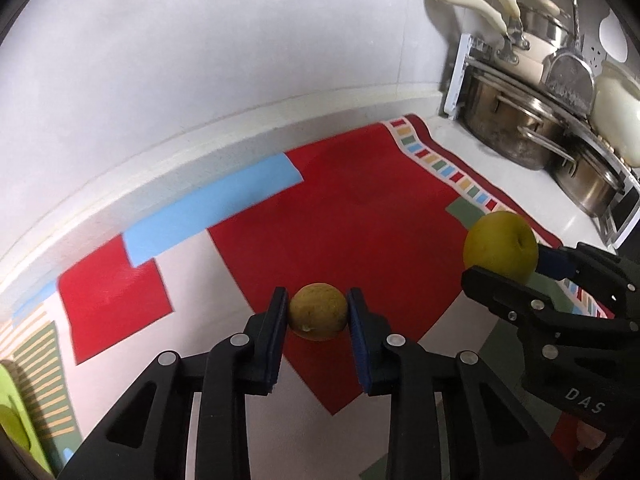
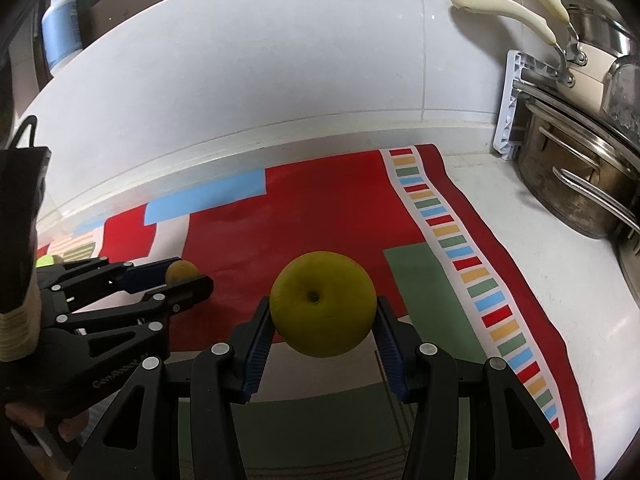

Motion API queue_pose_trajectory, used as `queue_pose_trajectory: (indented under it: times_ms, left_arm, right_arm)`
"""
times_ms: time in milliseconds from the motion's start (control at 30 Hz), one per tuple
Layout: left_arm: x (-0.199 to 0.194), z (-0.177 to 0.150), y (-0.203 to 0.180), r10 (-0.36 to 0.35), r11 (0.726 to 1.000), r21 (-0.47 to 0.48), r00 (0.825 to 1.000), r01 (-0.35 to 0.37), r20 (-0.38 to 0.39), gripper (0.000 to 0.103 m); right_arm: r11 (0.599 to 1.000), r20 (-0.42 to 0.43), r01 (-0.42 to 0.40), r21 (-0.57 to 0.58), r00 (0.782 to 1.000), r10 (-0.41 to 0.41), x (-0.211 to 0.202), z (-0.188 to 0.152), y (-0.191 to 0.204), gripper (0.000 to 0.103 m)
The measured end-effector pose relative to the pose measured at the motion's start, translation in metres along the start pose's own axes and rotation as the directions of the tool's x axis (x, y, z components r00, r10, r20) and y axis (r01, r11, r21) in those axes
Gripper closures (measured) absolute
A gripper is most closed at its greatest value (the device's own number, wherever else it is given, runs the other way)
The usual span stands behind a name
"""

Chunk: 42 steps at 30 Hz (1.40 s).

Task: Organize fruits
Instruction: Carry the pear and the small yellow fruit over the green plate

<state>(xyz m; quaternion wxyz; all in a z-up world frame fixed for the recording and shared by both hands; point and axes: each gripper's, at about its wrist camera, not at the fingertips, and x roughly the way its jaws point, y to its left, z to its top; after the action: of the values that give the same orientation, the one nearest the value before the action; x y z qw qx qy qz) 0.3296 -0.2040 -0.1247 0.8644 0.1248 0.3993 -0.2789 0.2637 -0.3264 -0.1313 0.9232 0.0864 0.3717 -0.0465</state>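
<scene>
Left wrist view: the left tool [image 1: 318, 312] is clamped on a small brownish fruit [image 1: 319, 311], its blue pads pressing both sides, held over the red part of the mat [image 1: 360, 184] on the white worktop [image 1: 520, 184]. To the right, the right tool [image 1: 508, 266] grips a bigger yellow fruit [image 1: 500, 247] above the mat's striped edge. Steel pots [image 1: 516, 128] sit in a rack at the far right. A green object [image 1: 12, 412] shows at the lower left edge; what it is cannot be told.

Right wrist view: the right tool [image 2: 323, 312] is closed on the yellow fruit [image 2: 322, 304], whose dimpled end faces the camera. Only here does the mat's [image 2: 420, 280] green patch show fully. The left tool [image 2: 188, 276] appears from the side at left, the small fruit [image 2: 181, 271] half hidden between its fingers. A blue-labelled bottle [image 2: 60, 32] stands at the upper left, and the pots [image 2: 576, 188] are at the right.
</scene>
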Motion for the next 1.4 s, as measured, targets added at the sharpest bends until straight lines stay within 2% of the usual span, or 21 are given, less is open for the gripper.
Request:
queue_pose_trajectory:
  times_ms: [267,633,900,1400]
  left_arm:
    - [-0.038,-0.008,0.004,0.025,0.999,-0.023,0.998,-0.024,0.054,0.073]
    - [-0.105,-0.031,0.008,0.068,0.996,-0.07,0.99,-0.059,0.126,0.073]
    - [-0.152,-0.057,0.021,0.111,0.986,-0.143,0.98,-0.087,0.163,0.073]
    - [-0.232,-0.124,0.089,0.262,0.94,-0.269,0.949,-0.21,0.175,0.073]
  right_arm:
    - [1.0,0.026,-0.022,-0.011,0.999,0.022,-0.02,0.002,0.011,0.053]
    - [0.995,0.075,-0.08,-0.056,0.994,0.084,-0.068,-0.011,0.041,0.053]
    - [0.986,0.093,-0.129,-0.103,0.986,0.139,-0.099,-0.023,0.07,0.053]
    - [0.939,0.102,-0.257,-0.23,0.953,0.286,-0.134,-0.04,0.17,0.053]
